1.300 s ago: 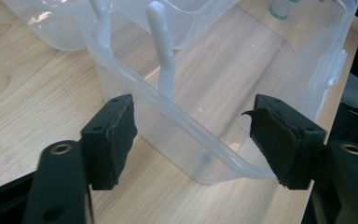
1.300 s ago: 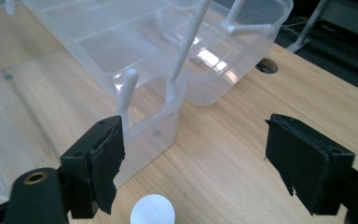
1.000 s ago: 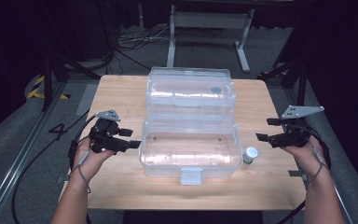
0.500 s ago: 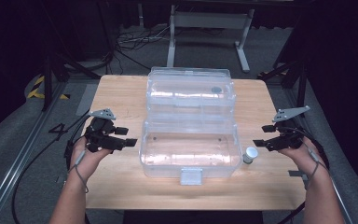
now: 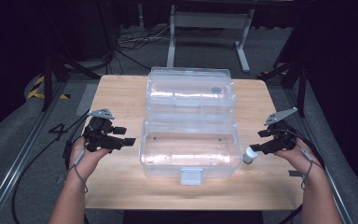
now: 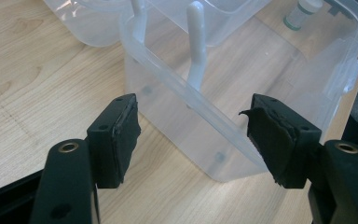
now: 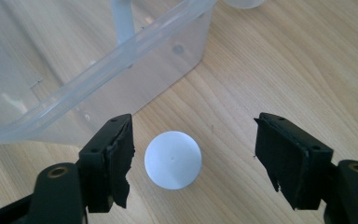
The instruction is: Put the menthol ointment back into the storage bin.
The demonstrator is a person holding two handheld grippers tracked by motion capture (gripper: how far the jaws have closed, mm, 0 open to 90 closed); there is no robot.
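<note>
While both hands rest at the sides of the light wooden table (image 5: 121, 186), a large clear plastic storage box (image 5: 189, 151) stands open at its middle, its hinged clear lid (image 5: 191, 91) laid back flat on the far half of the tabletop. A white latch tab (image 5: 190, 176) sits at the middle of the box's near wall. The box looks empty; a small round grey mark (image 5: 216, 89) shows through the lid, and I cannot tell what it is.

At the left of the box, the left gripper (image 5: 121, 136) is held just above the table with its black jaws spread and nothing between them. In the left gripper view they point at the box's near left corner, a short way off and not touching it.

On the right, a small white-capped bottle (image 5: 249, 155) stands upright on the wood just beside the box's right wall. The right gripper (image 5: 257, 141) hangs over it with its jaws wide apart; in the right gripper view the round white cap (image 7: 173, 159) lies between the two pads, nearer one than the other, and neither pad touches it. A grey three-cornered plate (image 5: 279, 115) rides on top of that gripper.

No brand name, label or lettering can be read on the box, the bottle or the grippers. Black cables (image 5: 135, 44) lie on the grey floor beyond the table.
</note>
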